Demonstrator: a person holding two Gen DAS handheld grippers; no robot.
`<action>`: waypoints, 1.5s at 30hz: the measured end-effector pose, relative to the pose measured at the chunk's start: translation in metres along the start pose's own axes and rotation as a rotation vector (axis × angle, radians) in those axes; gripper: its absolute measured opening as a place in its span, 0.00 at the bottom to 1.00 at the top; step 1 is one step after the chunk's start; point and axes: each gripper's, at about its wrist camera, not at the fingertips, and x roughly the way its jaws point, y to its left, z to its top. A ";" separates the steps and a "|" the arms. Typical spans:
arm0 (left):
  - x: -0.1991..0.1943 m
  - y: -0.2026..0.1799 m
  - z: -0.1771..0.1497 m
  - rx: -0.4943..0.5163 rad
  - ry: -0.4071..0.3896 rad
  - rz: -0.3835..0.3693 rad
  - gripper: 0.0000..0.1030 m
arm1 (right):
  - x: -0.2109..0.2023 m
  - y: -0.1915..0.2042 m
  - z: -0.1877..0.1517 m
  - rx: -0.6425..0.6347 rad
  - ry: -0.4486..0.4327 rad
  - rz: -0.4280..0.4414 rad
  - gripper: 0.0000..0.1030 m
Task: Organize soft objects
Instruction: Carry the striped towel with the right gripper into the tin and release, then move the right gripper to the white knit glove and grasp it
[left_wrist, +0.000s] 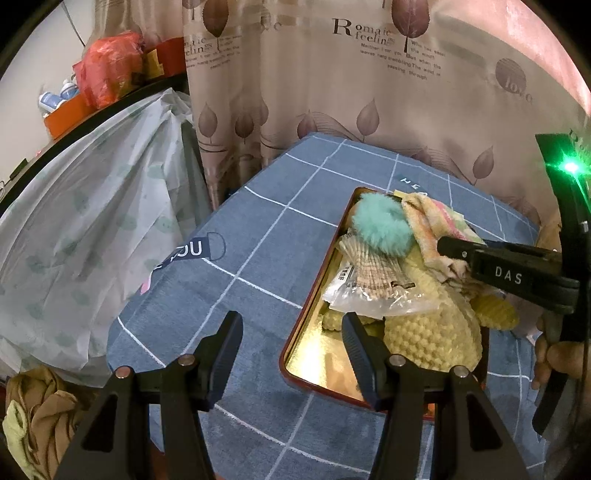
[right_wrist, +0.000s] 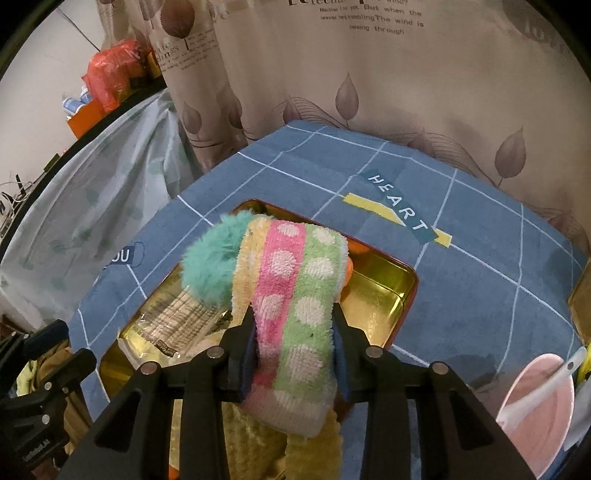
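The towel (right_wrist: 295, 317), striped pink, green and yellow with white dots, is draped over the pile in the tin (right_wrist: 384, 295) and pinched at its near end by the right gripper (right_wrist: 295, 350). The tin sits on the blue checked cloth (right_wrist: 480, 295) and already holds a teal pompom (right_wrist: 214, 266), a yellow knit (left_wrist: 432, 332) and a packet (left_wrist: 373, 284).

Risks, as I judge them: the tin is heaped, so the towel may slide over the rim onto the cloth once let go. Its loops could also snag a pad and lift back out with the gripper. A drag could pull the pompom along.

The right jaws stand narrow, both pads against the towel's sides. The left gripper (left_wrist: 291, 350) is wide apart and empty, one finger over the cloth, the other over the tin's near corner.
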 end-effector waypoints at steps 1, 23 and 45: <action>0.000 0.000 0.000 0.002 -0.002 -0.001 0.55 | 0.000 0.000 0.000 -0.001 0.000 0.000 0.35; -0.005 -0.007 -0.001 0.015 -0.017 -0.002 0.55 | -0.022 0.002 0.004 -0.003 -0.052 -0.003 0.70; -0.006 -0.018 -0.003 0.065 -0.024 0.030 0.55 | -0.128 -0.089 -0.075 0.136 -0.155 -0.113 0.70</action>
